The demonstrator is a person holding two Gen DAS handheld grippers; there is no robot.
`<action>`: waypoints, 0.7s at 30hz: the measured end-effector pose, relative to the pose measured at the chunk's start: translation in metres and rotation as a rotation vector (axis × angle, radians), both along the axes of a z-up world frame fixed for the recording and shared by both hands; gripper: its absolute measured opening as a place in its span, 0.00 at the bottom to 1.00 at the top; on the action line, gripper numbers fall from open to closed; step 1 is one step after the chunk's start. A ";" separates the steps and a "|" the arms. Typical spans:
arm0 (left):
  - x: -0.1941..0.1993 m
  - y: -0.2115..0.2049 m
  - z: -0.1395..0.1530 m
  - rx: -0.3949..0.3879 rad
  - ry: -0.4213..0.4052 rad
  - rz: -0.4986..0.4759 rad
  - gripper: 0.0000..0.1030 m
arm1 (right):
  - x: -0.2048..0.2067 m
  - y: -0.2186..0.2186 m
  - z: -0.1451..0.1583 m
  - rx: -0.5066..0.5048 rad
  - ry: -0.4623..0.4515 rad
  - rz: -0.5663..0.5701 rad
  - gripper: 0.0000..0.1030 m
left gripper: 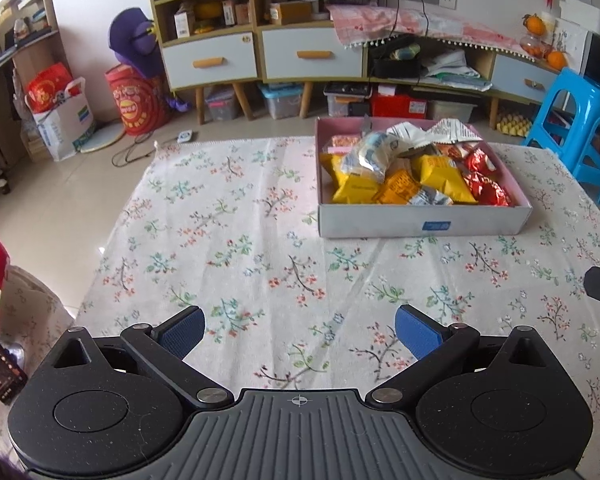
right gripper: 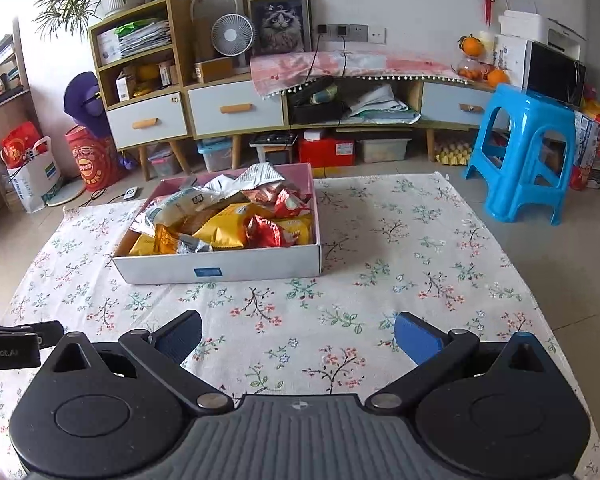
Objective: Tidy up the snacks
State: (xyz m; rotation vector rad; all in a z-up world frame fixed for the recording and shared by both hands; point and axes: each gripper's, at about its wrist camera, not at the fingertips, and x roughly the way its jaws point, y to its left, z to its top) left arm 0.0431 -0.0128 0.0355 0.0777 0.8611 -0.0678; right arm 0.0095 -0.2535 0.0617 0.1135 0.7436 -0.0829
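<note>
Two grippers hover low over the near edge of the tabletop, side by side, and neither holds anything. The left gripper [left gripper: 299, 334] has its blue-padded fingers [left gripper: 182, 330] spread wide apart, with only the flowered tablecloth [left gripper: 228, 240] showing between them. The right gripper [right gripper: 298, 336] is the same: fingers [right gripper: 416, 338] well apart, bare cloth in the gap. From the right wrist view, part of the left gripper's black body shows at the left edge of the picture; from the left wrist view, a dark corner of the right one shows at the right edge.

All the snacks sit in one shallow cardboard box [left gripper: 424, 224], white outside with a small blue label on its near wall and pink inside. It stands on the far half of the tabletop, well apart from both grippers, ahead and to the right of the left one and ahead and to the left of the right one. Inside lie yellow packets [right gripper: 224, 230], red foil packets [right gripper: 266, 234], an orange packet [left gripper: 398, 188] and a pale clear bag [left gripper: 366, 158] lying on top of the pile, with a torn silver wrapper [right gripper: 260, 174] sticking up at the far side. The packets are heaped loosely, overlapping one another.

Beyond the table's far right corner a blue plastic stool [right gripper: 524, 152] stands on the floor, and a low cabinet [right gripper: 236, 110] with pale drawers runs along the wall
</note>
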 end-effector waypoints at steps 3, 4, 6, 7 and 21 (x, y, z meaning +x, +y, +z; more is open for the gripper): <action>0.000 -0.003 -0.001 -0.010 0.004 0.001 0.99 | 0.000 0.002 -0.002 0.009 0.007 0.007 0.91; -0.001 -0.005 -0.002 -0.006 0.000 0.000 0.99 | 0.001 0.003 -0.003 0.007 0.012 0.011 0.91; -0.001 -0.009 -0.003 -0.005 0.001 -0.002 0.99 | 0.002 0.006 -0.004 0.003 0.019 0.018 0.91; -0.002 -0.010 -0.003 -0.010 0.003 -0.004 0.99 | 0.001 0.007 -0.004 0.000 0.019 0.025 0.91; -0.002 -0.006 -0.007 -0.029 0.023 0.017 0.99 | 0.003 0.026 -0.003 0.021 0.037 0.058 0.91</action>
